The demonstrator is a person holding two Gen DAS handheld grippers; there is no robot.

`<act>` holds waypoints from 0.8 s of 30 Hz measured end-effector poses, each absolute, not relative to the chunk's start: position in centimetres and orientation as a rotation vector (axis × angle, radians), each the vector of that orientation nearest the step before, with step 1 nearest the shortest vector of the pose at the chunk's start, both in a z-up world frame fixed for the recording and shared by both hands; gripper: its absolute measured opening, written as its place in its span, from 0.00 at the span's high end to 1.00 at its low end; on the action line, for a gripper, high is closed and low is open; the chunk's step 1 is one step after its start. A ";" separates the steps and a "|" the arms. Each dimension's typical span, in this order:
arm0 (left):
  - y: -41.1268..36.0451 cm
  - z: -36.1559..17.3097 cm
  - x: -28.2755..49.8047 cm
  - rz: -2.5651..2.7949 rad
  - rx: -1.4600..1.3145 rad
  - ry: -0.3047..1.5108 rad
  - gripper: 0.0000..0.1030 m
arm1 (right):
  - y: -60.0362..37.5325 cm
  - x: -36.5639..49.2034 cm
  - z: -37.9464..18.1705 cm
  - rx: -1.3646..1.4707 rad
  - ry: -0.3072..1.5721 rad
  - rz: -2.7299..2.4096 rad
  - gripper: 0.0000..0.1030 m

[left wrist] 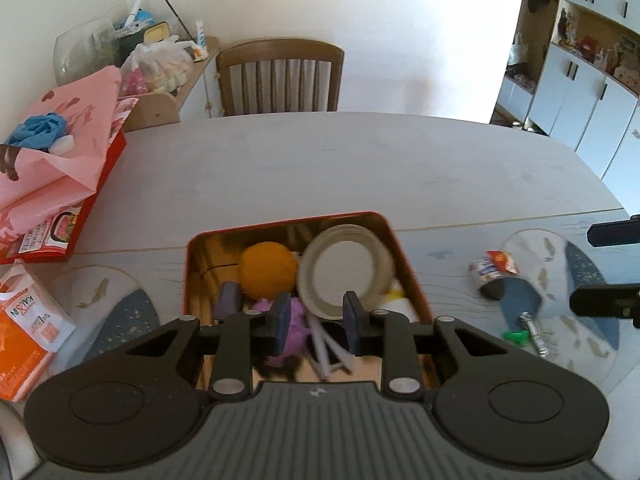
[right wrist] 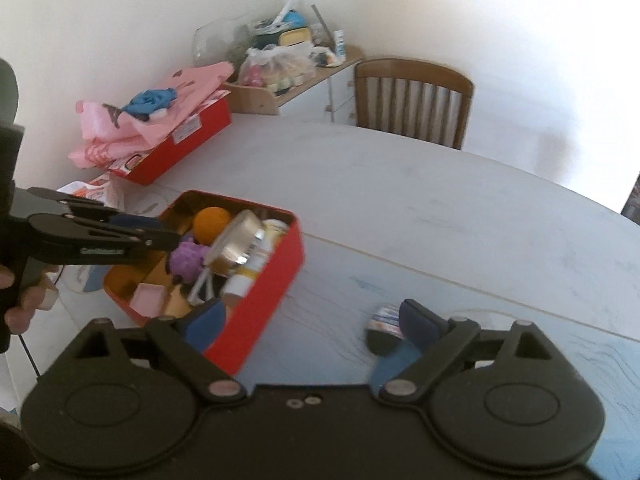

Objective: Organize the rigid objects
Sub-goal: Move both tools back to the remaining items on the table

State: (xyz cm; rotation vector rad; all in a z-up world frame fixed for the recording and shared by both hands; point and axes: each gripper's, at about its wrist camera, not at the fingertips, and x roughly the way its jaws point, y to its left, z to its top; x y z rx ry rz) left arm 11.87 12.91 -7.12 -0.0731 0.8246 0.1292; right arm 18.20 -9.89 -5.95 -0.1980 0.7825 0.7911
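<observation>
An open red tin box sits on the table. It holds an orange ball, a round tin can, a purple spiky ball, white sticks and other small items. My left gripper hovers open and empty just above the box; it also shows in the right wrist view. My right gripper is open and empty, right of the box, above a small lying can.
A blue-patterned placemat on the right carries the small can, a green clip and a silver stick. A red box with pink bags sits far left. An orange packet lies near left. A wooden chair stands behind the table.
</observation>
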 end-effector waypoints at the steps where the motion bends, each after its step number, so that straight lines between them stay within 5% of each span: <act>1: 12.4 -7.0 11.8 0.124 -0.074 0.822 0.74 | -10.7 18.3 -5.9 -0.187 0.784 0.785 0.07; 4: 11.0 -6.7 11.6 0.107 -0.075 0.819 0.67 | -13.0 18.5 -6.0 -0.164 0.785 0.771 0.07; 7: 9.3 -6.4 11.4 0.100 -0.067 0.797 0.44 | -15.1 18.6 -6.2 -0.155 0.786 0.766 0.07; 11: 6.9 -6.3 11.5 0.091 -0.061 0.787 0.40 | -17.2 18.7 -6.9 -0.171 0.799 0.773 0.07; 15: 4.5 -6.4 11.7 0.092 -0.073 0.770 0.22 | -18.1 18.5 -7.7 -0.215 0.808 0.787 0.07; 24: -0.4 -8.7 12.4 0.061 -0.102 0.789 0.22 | -20.0 20.2 -8.2 -0.287 0.796 0.823 0.07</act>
